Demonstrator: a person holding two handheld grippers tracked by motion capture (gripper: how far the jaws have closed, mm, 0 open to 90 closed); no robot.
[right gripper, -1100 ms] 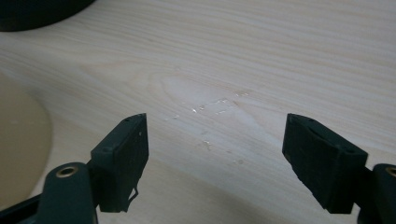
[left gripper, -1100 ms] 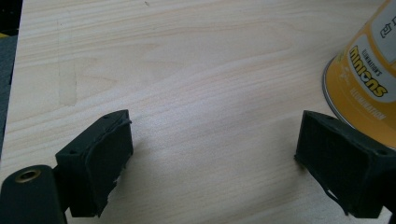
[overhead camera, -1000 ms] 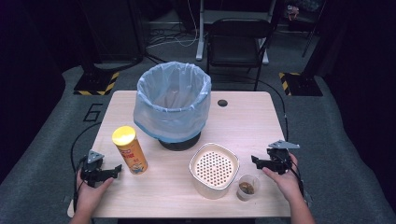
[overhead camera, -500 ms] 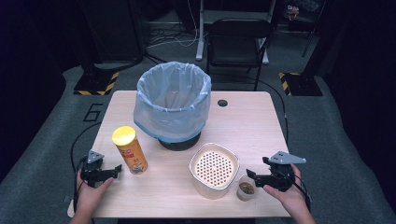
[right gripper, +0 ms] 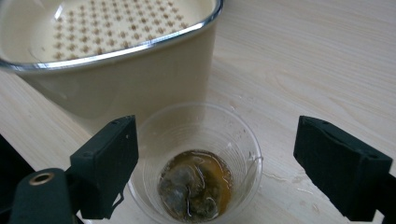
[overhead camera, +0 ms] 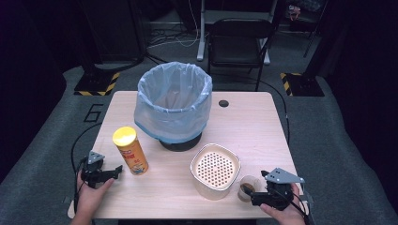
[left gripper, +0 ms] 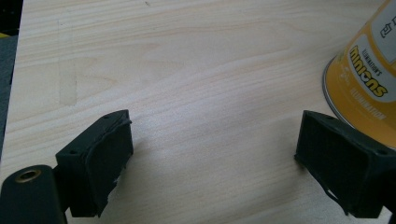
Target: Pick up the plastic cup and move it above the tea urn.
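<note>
A clear plastic cup [overhead camera: 247, 188] with a wet tea bag [right gripper: 191, 191] and brown liquid stands near the table's front right, next to a cream container with a perforated insert [overhead camera: 215, 168]. My right gripper [overhead camera: 257, 196] is level with the cup, its jaws open. They have just been opening. In the right gripper view the cup [right gripper: 205, 126] sits between the pads of the right gripper [right gripper: 215, 163], and neither pad touches it. My left gripper [overhead camera: 115, 171] rests open at the front left with nothing in it, its tips close to a yellow chips can [overhead camera: 130, 150].
A bin lined with a pale blue bag [overhead camera: 172, 105] stands at the middle back of the wooden table [overhead camera: 253, 126]. A small dark round hole [overhead camera: 223, 103] lies to its right. In the left gripper view the can [left gripper: 364, 79] is just beyond the right jaw.
My right gripper has come toward the table's front edge and now sits level behind the cup, its jaws wider apart. The left gripper has not moved.
</note>
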